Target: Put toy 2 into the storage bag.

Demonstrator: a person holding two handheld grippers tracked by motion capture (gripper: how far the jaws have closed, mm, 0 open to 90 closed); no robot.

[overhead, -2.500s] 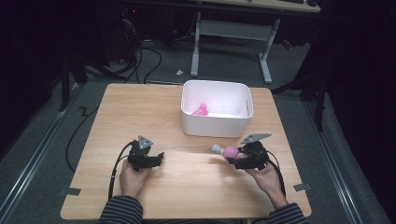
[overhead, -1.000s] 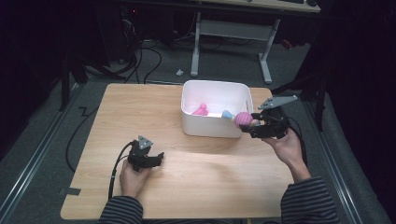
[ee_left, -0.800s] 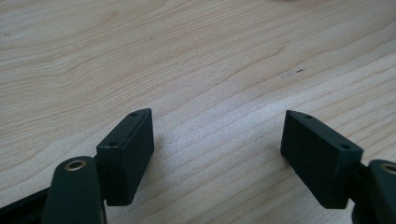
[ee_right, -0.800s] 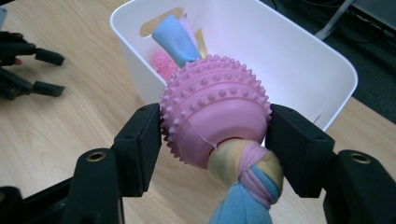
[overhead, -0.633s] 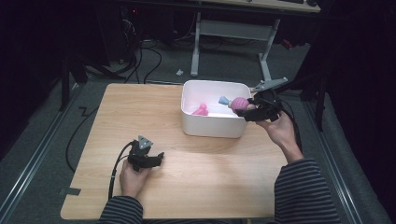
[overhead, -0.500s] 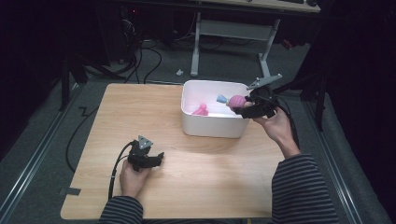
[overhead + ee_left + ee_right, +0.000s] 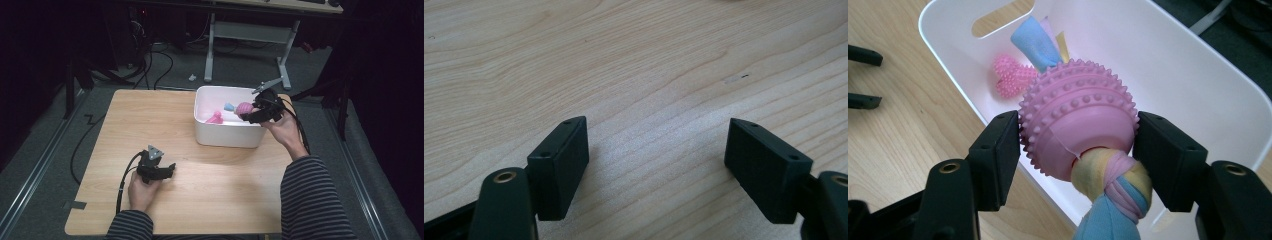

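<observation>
no readable text, label, brand, number or sign anywhere. checked the wooden table (image 7: 200,125), the white bin (image 7: 225,135), the pink ball (image 7: 1078,125) with its cloth strips, and both pairs of black jaws. all surfaces plain, only wood grain, moulded bumps and screw holes.

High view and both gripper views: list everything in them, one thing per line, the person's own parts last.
Table: one, light wood, centre of the floor.
Bin: one, white plastic, far right part of the table.
Spiky toy: one, pink, lying inside the bin.
Studded ball with knotted fabric strip: one, pink with blue, yellow and pink cloth, held over the bin's rim.
Desk frame: one, grey, behind the table.
Left gripper: one, black, open over bare wood.
Right gripper: one, black, shut on the ball.
Sleeves: two, striped.
</observation>
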